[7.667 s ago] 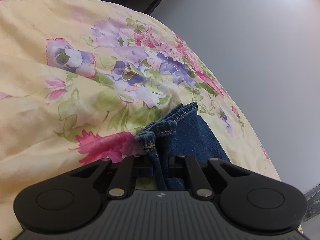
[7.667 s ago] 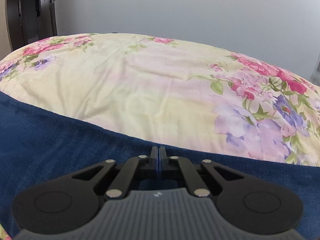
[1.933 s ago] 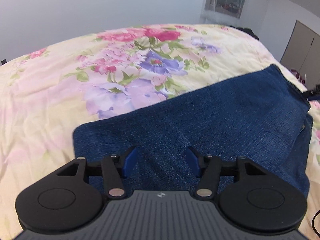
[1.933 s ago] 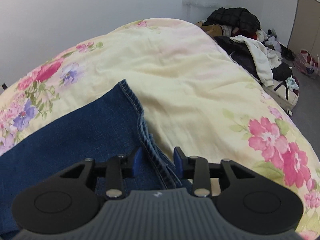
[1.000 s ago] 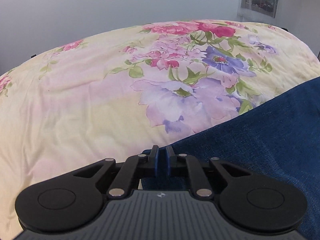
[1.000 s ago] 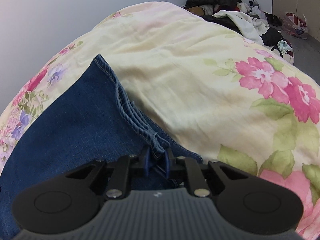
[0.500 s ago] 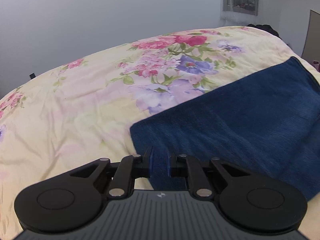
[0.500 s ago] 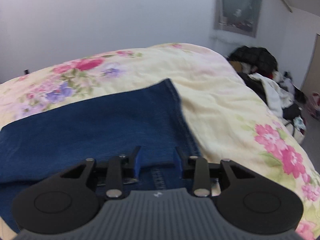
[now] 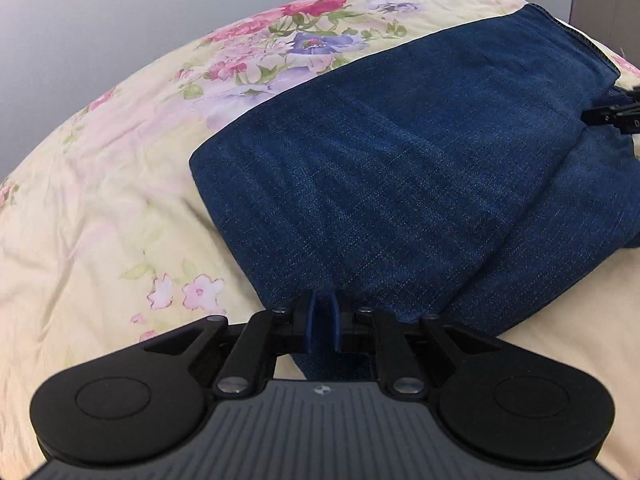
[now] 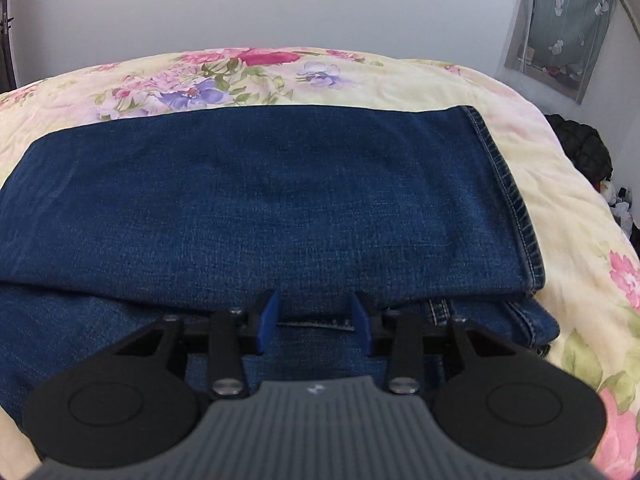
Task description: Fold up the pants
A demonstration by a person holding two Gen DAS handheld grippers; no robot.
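Folded pants lie flat on the floral bed cover.
We find the left gripper pinching a denim corner; the right gripper stands spread, gripping nothing.

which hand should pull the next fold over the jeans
Left. The left gripper is shut on the jeans at their near corner, while the right gripper's fingers stand open above the denim, holding nothing.

Both wrist cameras look steeply down, close over the folded jeans; shared.
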